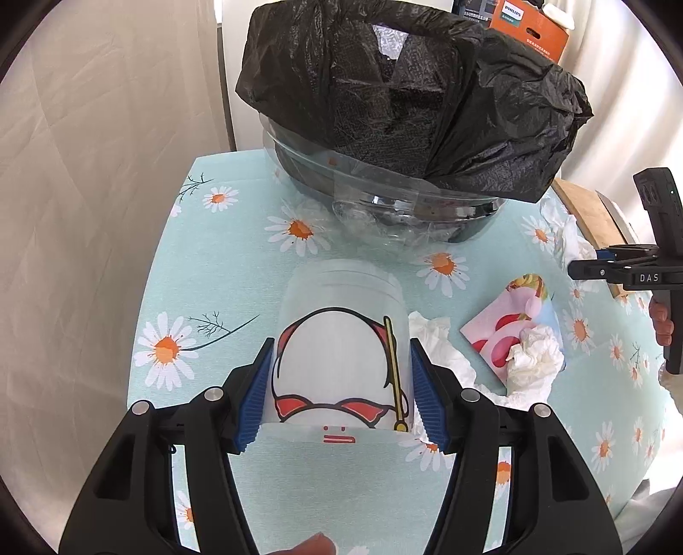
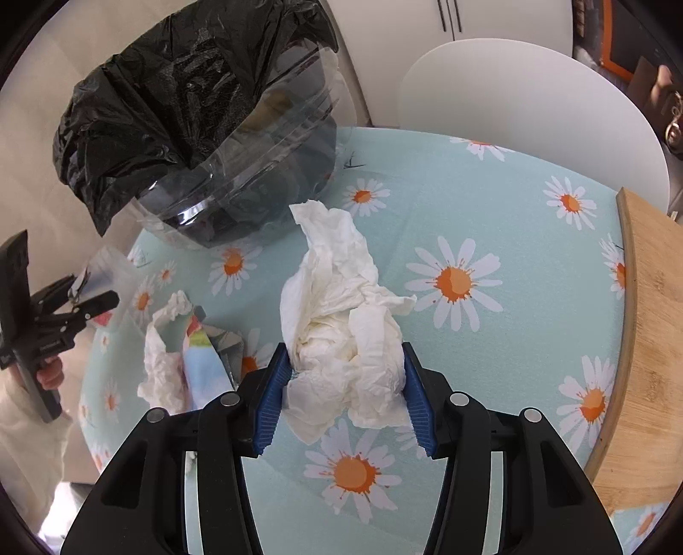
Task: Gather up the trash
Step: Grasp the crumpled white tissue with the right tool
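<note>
My left gripper (image 1: 341, 384) is shut on a clear plastic cup (image 1: 341, 341) with a red and black cartoon print, held above the table. My right gripper (image 2: 345, 384) is shut on a crumpled white tissue (image 2: 341, 316). A clear bin lined with a black trash bag (image 1: 410, 98) stands at the table's far side, also in the right wrist view (image 2: 192, 119). More crumpled tissue (image 1: 533, 358) and a colourful wrapper (image 1: 508, 324) lie on the cloth to the right of the cup; they also show in the right wrist view (image 2: 162, 363).
The table wears a light blue daisy cloth (image 2: 491, 213). A wooden board (image 2: 649, 341) lies at the right edge. A white chair (image 2: 533, 106) stands behind the table. An orange box (image 1: 529, 25) sits behind the bin.
</note>
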Demonstrator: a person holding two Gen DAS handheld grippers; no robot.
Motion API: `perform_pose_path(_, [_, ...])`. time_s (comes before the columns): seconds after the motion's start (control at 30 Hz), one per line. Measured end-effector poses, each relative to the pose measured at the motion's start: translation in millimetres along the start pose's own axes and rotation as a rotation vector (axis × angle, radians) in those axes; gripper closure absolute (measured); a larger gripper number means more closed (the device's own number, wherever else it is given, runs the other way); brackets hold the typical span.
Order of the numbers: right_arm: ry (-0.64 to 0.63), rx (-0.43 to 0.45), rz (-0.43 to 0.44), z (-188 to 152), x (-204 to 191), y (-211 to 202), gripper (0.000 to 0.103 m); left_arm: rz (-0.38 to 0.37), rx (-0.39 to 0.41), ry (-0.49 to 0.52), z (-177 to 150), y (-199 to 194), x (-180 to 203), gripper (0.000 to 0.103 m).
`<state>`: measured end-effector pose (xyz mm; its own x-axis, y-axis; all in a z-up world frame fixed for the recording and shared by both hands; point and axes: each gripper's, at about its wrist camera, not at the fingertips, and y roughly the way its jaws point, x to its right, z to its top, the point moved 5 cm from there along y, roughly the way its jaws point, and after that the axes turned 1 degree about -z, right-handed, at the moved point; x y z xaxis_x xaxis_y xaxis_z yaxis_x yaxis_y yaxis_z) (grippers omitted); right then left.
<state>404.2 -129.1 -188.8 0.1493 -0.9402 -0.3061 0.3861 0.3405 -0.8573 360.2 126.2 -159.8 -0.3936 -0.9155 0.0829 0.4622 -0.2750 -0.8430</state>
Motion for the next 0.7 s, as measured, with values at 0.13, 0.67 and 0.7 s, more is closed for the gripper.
perform_pose_path(0.13, [-0.006,0.013,0.01,-11,-4,-17,0.056,0.026,0.013,-0.001,-9,-19,6,0.042])
perform_pose_path(0.67, [-0.034,0.119,0.123,-47,-26,-101,0.056,0.099,0.072,0.011,-43,-94,51,0.041])
perform_pose_path(0.7, [-0.04,0.129,0.128,-48,-29,-107,0.056,0.103,0.075,0.016,-44,-99,54,0.041])
